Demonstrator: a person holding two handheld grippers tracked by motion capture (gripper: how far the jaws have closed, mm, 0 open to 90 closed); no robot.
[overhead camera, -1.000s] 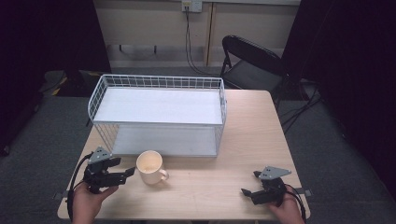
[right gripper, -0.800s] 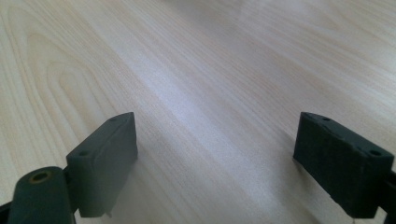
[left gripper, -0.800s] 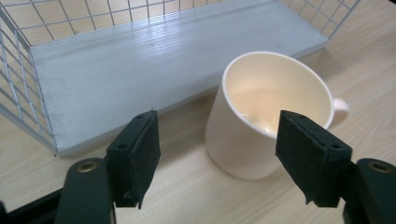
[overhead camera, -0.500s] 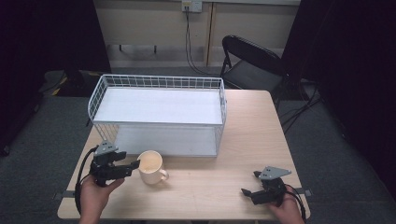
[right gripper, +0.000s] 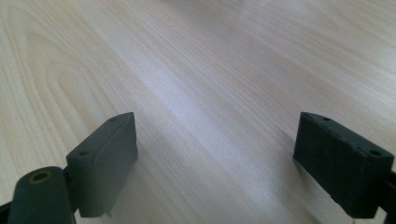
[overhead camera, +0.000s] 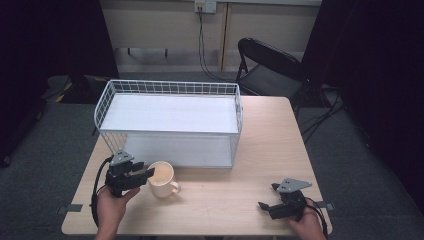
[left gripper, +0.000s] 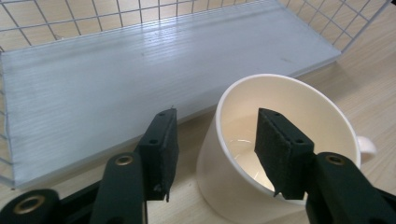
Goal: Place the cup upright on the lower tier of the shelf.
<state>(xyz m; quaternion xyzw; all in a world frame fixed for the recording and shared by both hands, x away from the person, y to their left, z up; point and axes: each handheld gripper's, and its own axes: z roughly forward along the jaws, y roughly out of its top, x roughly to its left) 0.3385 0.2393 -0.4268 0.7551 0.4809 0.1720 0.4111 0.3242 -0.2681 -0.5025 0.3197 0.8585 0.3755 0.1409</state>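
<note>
A cream mug [overhead camera: 162,180] stands upright on the wooden table [overhead camera: 260,150], handle toward the front right, just before a white wire basket [overhead camera: 170,122]. My left gripper [overhead camera: 145,173] is open and straddles the mug's left wall: in the left gripper view one jaw is inside the mug [left gripper: 280,140] and the other is outside it, with a gap on both sides. The mug looks empty. My right gripper [overhead camera: 265,206] rests open near the table's front right corner, over bare wood [right gripper: 201,93].
The wire basket has a pale flat floor [left gripper: 140,70] and stands across the table's back left half. A black folding chair [overhead camera: 270,65] is behind the table. Cables hang from a wall socket [overhead camera: 205,6].
My left gripper has moved right and forward to the mug, and its jaws now straddle the rim. The right gripper has stayed put.
</note>
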